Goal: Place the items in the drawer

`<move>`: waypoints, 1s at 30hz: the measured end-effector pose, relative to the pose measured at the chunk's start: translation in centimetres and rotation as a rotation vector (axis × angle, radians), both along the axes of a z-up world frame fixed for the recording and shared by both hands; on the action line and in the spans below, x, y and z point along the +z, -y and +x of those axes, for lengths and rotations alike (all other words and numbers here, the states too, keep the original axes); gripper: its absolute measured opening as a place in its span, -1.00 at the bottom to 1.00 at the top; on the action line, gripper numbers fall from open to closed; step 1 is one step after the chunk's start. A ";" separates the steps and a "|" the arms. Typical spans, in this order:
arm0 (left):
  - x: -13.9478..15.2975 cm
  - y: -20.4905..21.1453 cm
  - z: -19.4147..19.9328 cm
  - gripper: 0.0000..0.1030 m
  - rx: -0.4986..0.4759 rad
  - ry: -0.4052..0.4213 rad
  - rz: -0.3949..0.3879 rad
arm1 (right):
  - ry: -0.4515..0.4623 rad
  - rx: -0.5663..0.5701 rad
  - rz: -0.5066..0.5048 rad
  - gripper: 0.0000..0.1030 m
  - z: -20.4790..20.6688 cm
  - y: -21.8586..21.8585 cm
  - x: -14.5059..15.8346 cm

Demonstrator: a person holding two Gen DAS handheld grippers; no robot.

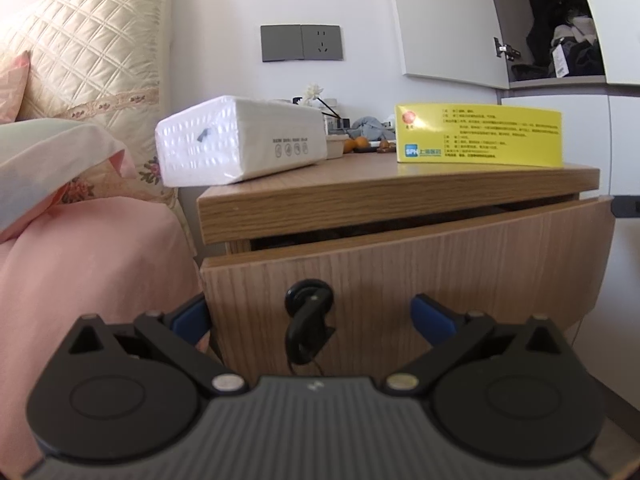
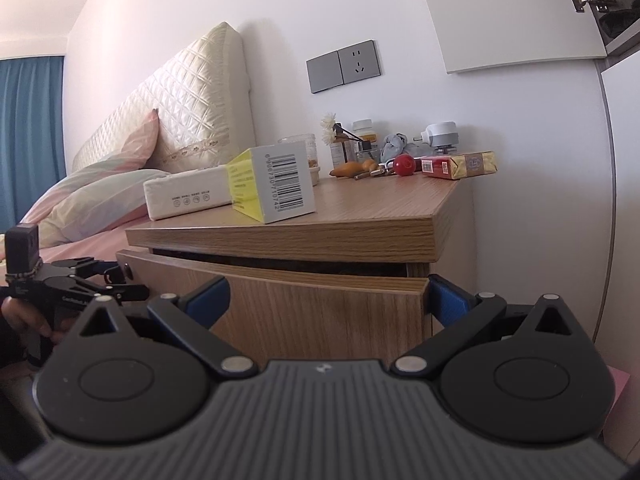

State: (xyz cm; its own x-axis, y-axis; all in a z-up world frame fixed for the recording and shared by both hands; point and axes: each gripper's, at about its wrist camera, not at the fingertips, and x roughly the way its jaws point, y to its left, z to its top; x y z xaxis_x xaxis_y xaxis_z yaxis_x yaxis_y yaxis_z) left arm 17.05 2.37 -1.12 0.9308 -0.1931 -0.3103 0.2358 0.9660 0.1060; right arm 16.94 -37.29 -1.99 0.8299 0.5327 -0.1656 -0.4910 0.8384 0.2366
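Note:
A wooden nightstand (image 1: pixel 384 192) has its top drawer (image 1: pixel 440 264) pulled out a little, more on the right side. A black key (image 1: pixel 306 328) hangs in the drawer's lock. On top lie a white tissue pack (image 1: pixel 240 144) and a yellow medicine box (image 1: pixel 478 134). My left gripper (image 1: pixel 312 316) is open, its blue fingers either side of the key, close to the drawer front. My right gripper (image 2: pixel 328 300) is open around the drawer front's right end (image 2: pixel 412 292). The tissue pack (image 2: pixel 184 196) and yellow box (image 2: pixel 272 184) also show in the right wrist view.
A bed with pink sheets (image 1: pixel 92 264) and pillows (image 1: pixel 76 48) is to the left. At the back of the nightstand top are bottles (image 2: pixel 364 136), a red ball (image 2: pixel 404 165), a cigarette pack (image 2: pixel 458 166) and oranges (image 1: pixel 356 143). An open wardrobe (image 1: pixel 560 28) is at right.

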 end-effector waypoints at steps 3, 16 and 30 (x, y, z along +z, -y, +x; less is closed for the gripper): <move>0.0 0.2 -0.7 1.00 0.013 0.006 0.002 | -0.003 0.000 -0.004 1.00 -0.6 -0.1 0.1; 0.2 0.1 -3.9 1.00 0.027 0.005 -0.003 | -0.010 0.008 -0.021 1.00 -3.3 -0.1 0.4; 0.2 0.2 -6.9 1.00 0.044 0.013 -0.003 | -0.002 0.079 -0.010 1.00 -6.0 0.9 0.5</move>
State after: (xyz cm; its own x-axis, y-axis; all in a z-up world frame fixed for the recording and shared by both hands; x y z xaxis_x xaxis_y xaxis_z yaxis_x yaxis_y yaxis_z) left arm 10.15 2.14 -0.93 0.9425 -0.1528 -0.2972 0.1916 0.9757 0.1060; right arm 10.94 -38.15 -1.49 0.7851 0.5947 -0.1728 -0.5551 0.7995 0.2295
